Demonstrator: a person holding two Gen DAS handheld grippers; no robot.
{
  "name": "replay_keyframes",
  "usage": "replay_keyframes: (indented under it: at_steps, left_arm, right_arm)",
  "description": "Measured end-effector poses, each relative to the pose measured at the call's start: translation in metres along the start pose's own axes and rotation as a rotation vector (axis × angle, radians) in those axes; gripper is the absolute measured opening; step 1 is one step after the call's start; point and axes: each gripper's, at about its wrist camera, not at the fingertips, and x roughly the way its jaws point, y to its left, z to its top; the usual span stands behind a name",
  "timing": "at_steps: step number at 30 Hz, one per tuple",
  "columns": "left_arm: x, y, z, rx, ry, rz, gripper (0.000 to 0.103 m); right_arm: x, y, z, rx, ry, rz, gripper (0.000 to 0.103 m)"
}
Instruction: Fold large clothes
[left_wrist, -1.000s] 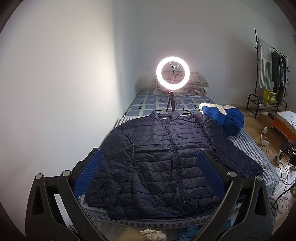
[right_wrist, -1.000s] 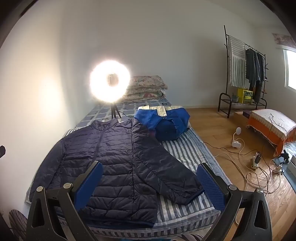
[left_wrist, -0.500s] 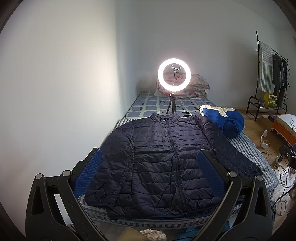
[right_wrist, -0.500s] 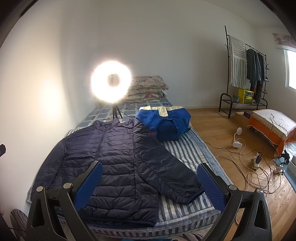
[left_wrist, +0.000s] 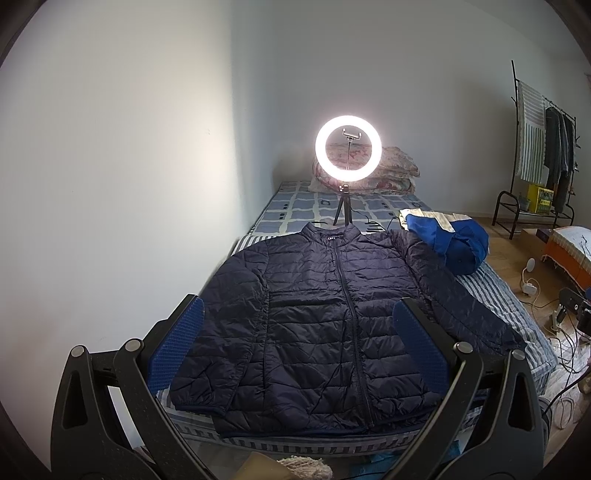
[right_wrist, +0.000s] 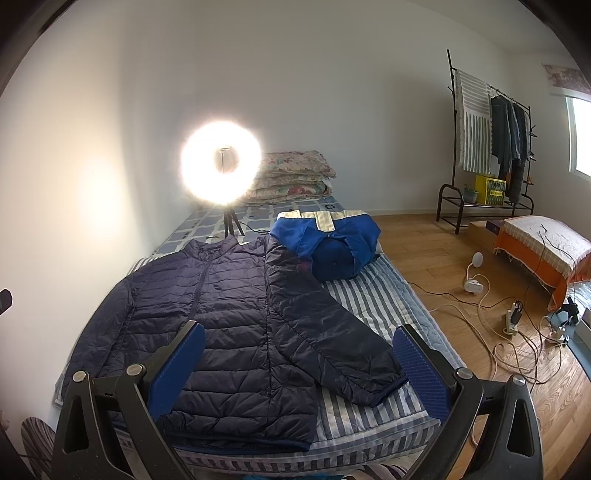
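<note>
A dark navy quilted jacket (left_wrist: 317, 321) lies spread flat, zipped, collar toward the far end, on the striped bed (left_wrist: 495, 295). Its sleeves lie out to both sides. It also shows in the right wrist view (right_wrist: 229, 317), with its right sleeve (right_wrist: 332, 332) angled toward the bed's right edge. My left gripper (left_wrist: 297, 339) is open and empty, held above the jacket's hem at the foot of the bed. My right gripper (right_wrist: 299, 362) is open and empty, above the hem and the right sleeve cuff.
A lit ring light on a tripod (left_wrist: 348, 153) stands on the bed behind the collar. A folded blue and cream garment (right_wrist: 328, 240) lies right of it. Folded quilts (right_wrist: 291, 175) sit against the wall. Cables (right_wrist: 498, 332), an orange-covered bench (right_wrist: 543, 243) and a clothes rack (right_wrist: 491, 129) are at the right.
Both views have shifted slightly; the scene sits a little lower and farther right in the left wrist view. The jacket has not moved and both grippers stay open.
</note>
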Motion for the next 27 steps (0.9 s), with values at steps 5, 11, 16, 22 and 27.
replay_keyframes:
  at_steps: [5, 11, 16, 22, 27]
  left_arm:
    - [-0.0002, -0.0008, 0.0001, 0.001, 0.000, 0.002, 0.103]
    - [-0.0003, -0.0009, -0.0003, 0.001, 0.000, 0.000, 0.103]
    - [0.0004, -0.0002, -0.0003, -0.001, 0.002, 0.001, 0.103]
    - [0.0006, 0.0001, -0.0013, 0.000, 0.000, 0.001, 0.103]
    - [0.0013, 0.0008, -0.0015, 0.000, 0.002, -0.001, 0.103]
  right_arm:
    - [0.0001, 0.0013, -0.0003, -0.003, 0.000, 0.002, 0.103]
    - [0.0005, 0.0014, -0.0007, -0.001, -0.001, 0.003, 0.103]
    - [0.0029, 0.0027, -0.0018, -0.002, 0.001, 0.004, 0.103]
    - [0.0037, 0.0040, -0.0020, -0.001, 0.002, 0.006, 0.103]
    - [0.0053, 0.0069, -0.0025, -0.002, 0.003, 0.008, 0.103]
